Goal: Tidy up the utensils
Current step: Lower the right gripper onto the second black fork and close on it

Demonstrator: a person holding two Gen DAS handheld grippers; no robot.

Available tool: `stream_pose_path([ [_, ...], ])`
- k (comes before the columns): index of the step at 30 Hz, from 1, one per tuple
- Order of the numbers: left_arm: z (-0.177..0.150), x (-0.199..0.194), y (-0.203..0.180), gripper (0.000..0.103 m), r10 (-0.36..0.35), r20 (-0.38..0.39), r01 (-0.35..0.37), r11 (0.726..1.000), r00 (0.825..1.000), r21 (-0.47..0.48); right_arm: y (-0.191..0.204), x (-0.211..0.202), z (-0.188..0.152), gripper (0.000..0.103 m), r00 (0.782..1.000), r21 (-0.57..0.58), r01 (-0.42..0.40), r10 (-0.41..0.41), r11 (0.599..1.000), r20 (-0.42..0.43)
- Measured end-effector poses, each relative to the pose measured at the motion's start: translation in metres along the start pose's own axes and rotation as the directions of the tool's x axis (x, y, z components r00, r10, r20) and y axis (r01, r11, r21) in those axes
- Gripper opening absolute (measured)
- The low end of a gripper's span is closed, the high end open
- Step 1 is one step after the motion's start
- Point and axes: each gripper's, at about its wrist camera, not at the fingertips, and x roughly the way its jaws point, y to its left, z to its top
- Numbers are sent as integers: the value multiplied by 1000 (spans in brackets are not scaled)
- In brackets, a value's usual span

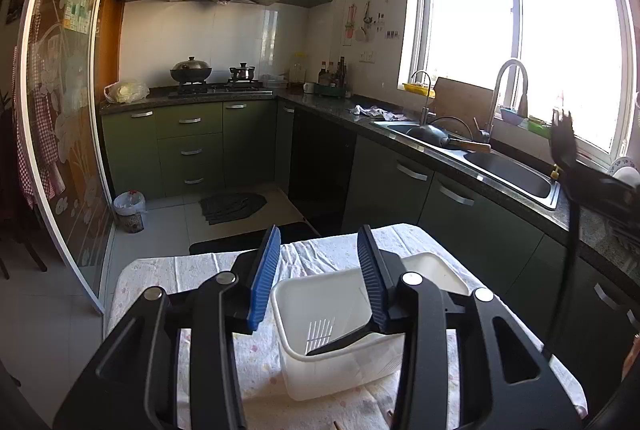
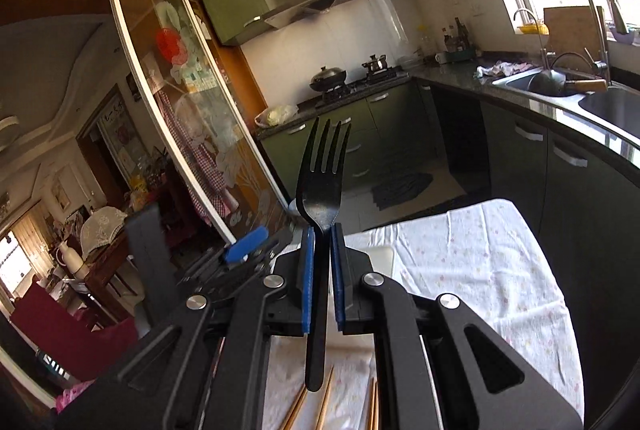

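My right gripper is shut on a black plastic fork, held upright with tines up, high above the table. The fork also shows at the right edge of the left wrist view. My left gripper is open, its blue pads apart, above a white plastic utensil basket on the cloth-covered table. A black utensil lies slanted inside the basket. Wooden chopsticks lie on the cloth below the right gripper.
The small table carries a white flowered cloth. A white lid or tray sits behind the basket. A dark counter with a sink runs along the right. Green cabinets and a stove stand at the back. A bin stands on the floor.
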Motion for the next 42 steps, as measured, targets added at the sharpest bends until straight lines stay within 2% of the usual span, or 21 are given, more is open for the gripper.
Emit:
stream_pose_path([
  [3,-2,-22,4,44,-3,3,3,1000,1000,-1,3,25,16,9,994,-23,56,-53,998,91],
  [6,-7,-38,6,44,-10,-6,10,1000,1000,7,8,55,21,9,986,-60,118,-110,991,122],
  [9,-14,-48,8,44,-18,-31,18,1000,999,8,7,86,14,9,983,-95,165,-156,982,95],
  [15,-34,-58,9,44,-36,-119,35,999,992,-12,-5,111,-18,10,984,-105,180,-178,978,22],
  [20,-52,-55,8,45,-75,-217,64,996,973,-55,-14,119,-41,12,983,-119,172,-179,978,-49],
  [25,-68,-54,1,45,-86,-275,78,996,957,-42,-11,95,-53,18,987,-126,139,-148,982,-65],
  [29,-85,-52,-8,45,-104,-348,100,995,931,-31,-7,61,-65,22,986,-132,100,-116,986,-120],
  [31,-97,-49,-14,45,-133,-404,127,991,905,-41,-6,44,-76,22,981,-121,79,-99,989,-168],
  [33,-113,-43,-20,45,-161,-465,150,987,870,-62,-12,32,-89,22,971,-98,61,-81,993,-224],
  [35,-129,-37,-26,45,-183,-522,166,983,833,-79,-21,22,-105,22,956,-59,30,-46,998,-289],
  [37,-141,-34,-31,45,-186,-561,166,982,807,-87,-28,18,-128,22,919,-31,7,-19,1000,-393],
  [39,-147,-33,-31,45,-189,-578,163,982,794,-98,-39,19,-156,22,862,13,-22,25,1000,-507],
  [42,-146,-38,-25,45,-183,-572,148,983,799,-107,-56,23,-197,25,763,107,-44,102,993,-638],
])
